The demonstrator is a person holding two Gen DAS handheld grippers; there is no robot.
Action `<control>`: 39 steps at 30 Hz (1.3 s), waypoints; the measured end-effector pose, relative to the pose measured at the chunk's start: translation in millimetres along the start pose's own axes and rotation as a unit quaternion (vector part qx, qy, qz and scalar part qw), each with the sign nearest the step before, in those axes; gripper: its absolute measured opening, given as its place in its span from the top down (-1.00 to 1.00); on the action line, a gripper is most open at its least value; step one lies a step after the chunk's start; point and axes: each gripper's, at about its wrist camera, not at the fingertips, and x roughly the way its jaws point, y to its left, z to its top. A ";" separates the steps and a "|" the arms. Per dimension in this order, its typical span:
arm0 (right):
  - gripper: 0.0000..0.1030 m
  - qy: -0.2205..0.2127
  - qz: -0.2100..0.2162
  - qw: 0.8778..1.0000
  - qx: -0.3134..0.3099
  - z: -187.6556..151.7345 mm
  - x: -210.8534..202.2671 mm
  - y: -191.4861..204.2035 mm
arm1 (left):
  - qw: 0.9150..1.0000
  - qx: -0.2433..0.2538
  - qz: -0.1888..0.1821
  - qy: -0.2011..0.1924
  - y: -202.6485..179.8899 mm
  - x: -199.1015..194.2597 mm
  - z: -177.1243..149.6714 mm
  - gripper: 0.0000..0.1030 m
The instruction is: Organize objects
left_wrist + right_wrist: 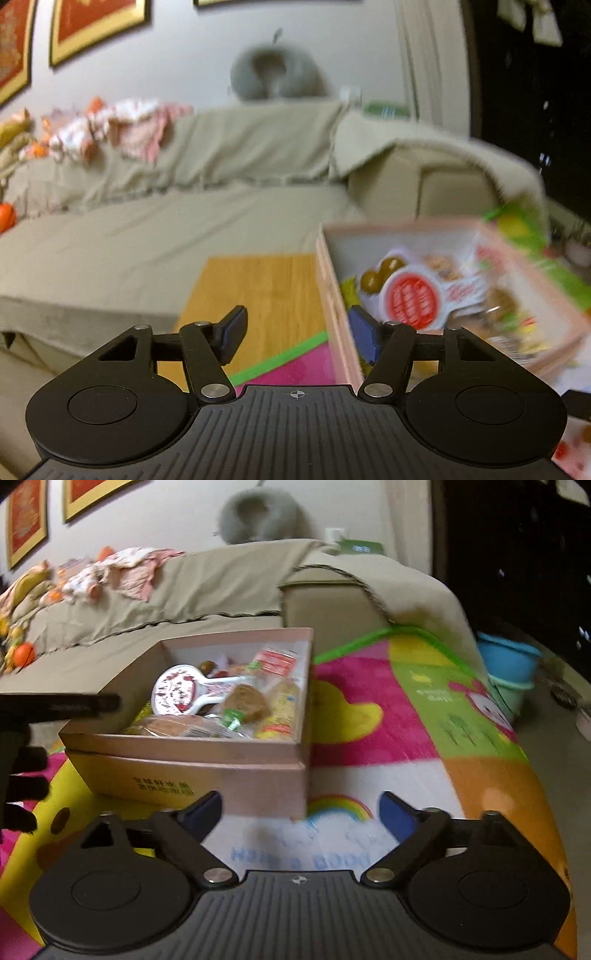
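Pink cardboard box (334,295) sits just right of the left gripper (301,332) in the left wrist view, snack packets (413,299) heaped inside; fingers (232,328) spread, gripping nothing, over a wooden board (258,284). Right wrist view: the right gripper (299,812) hangs released and empty above the colourful play mat (369,720), box near its left finger. Between placements, I'd say; next needs a fresh loose item.

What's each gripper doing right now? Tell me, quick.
Left gripper: open, holding nothing, beside the cardboard box.
Right gripper: open, holding nothing, in front of the box.
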 end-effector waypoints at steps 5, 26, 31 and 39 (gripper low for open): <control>-1.00 0.011 0.000 1.000 0.012 -20.1 -31.5 -2.4 | 1.000 -0.020 -0.022 -0.009 -6.3 -74.8 -27.6 -0.28; -1.00 0.008 -0.017 0.999 -0.027 -60.8 -32.1 16.1 | 0.997 -0.022 -0.017 0.075 -63.0 -87.4 -105.7 -0.37; -1.00 0.006 -0.013 1.000 -0.022 -60.0 -31.8 14.3 | 0.997 -0.018 -0.012 0.075 -64.2 -87.5 -106.1 -0.39; -1.00 0.005 -0.016 1.000 -0.026 -61.0 -32.7 14.4 | 0.997 -0.019 -0.013 0.075 -63.0 -88.4 -106.6 -0.39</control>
